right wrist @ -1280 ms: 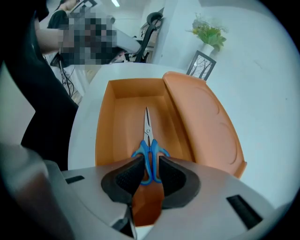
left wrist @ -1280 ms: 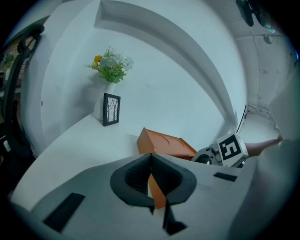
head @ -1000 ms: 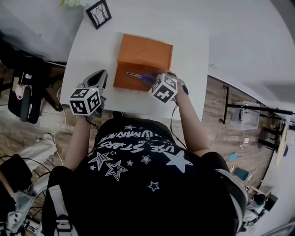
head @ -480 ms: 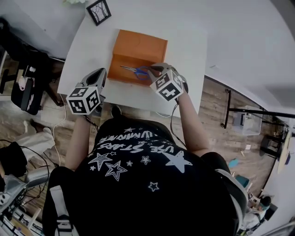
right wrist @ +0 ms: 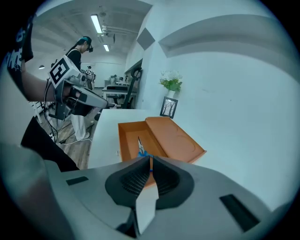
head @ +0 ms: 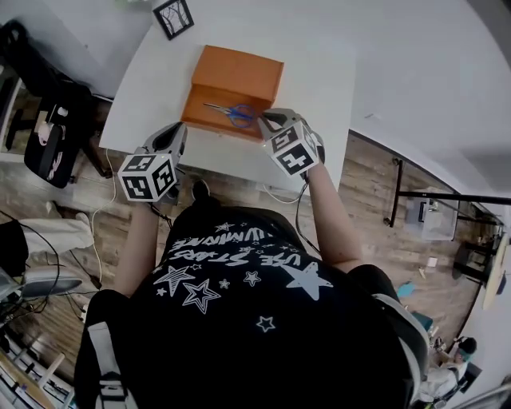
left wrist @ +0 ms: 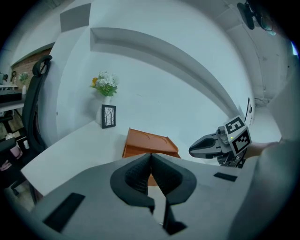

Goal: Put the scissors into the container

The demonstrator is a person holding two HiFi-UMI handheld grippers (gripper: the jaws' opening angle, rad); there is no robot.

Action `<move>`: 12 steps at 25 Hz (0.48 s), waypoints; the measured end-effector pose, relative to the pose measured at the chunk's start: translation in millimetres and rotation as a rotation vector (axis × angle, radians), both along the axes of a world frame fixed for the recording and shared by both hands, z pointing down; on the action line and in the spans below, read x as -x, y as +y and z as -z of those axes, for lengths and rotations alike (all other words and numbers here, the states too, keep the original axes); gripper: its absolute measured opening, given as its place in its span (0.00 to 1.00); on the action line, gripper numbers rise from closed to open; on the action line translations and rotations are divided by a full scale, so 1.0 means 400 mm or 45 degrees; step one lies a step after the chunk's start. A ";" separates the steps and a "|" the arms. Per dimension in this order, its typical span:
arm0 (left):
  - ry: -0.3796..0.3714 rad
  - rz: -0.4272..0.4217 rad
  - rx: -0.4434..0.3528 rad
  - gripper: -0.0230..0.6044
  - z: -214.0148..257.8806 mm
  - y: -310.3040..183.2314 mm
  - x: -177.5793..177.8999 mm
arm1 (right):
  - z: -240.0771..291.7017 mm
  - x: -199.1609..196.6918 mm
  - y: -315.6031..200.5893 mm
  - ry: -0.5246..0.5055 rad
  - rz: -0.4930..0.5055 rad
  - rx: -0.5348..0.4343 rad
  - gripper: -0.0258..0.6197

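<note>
An orange box point(head: 239, 70) lies open on the white table point(head: 327, 96). In its tray point(right wrist: 123, 140) lie blue-handled scissors point(head: 230, 113), blades pointing left. They also show in the right gripper view as scissors point(right wrist: 139, 143), just beyond the jaw tips. My right gripper point(head: 266, 120) sits at the tray's right end, close behind the handles. Its jaws point(right wrist: 150, 161) are shut with nothing visibly between the pads. My left gripper point(head: 176, 134) hovers at the table's front edge, left of the box, and is shut and empty point(left wrist: 151, 157).
A black picture frame point(head: 173, 16) stands at the table's far left corner, beside a vase of flowers point(left wrist: 105, 84). An office chair point(head: 48, 152) is on the floor to the left. A person point(right wrist: 82, 47) stands in the background. Cables run along the floor.
The head view has shifted, so the box sits higher in the frame. The scissors stay in the tray, and the right gripper's tips now show apart from the handles. The left gripper has barely moved.
</note>
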State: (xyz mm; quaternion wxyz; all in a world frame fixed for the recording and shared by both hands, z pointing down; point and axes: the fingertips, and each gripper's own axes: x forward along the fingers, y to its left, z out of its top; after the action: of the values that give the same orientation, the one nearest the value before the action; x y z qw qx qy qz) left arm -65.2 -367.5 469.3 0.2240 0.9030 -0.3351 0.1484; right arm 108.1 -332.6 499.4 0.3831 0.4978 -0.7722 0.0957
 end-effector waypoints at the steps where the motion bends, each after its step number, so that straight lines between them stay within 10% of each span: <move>1: -0.001 0.003 -0.003 0.07 0.002 0.013 -0.002 | 0.001 -0.003 0.012 -0.004 -0.004 -0.001 0.12; 12: -0.011 0.039 0.010 0.07 -0.002 0.162 -0.008 | -0.017 -0.014 0.149 -0.037 0.002 0.022 0.12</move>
State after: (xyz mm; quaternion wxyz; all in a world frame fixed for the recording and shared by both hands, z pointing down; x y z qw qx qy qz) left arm -62.1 -302.6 470.1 0.2282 0.8963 -0.3494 0.1502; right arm 113.7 -273.1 506.2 0.3763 0.4923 -0.7772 0.1094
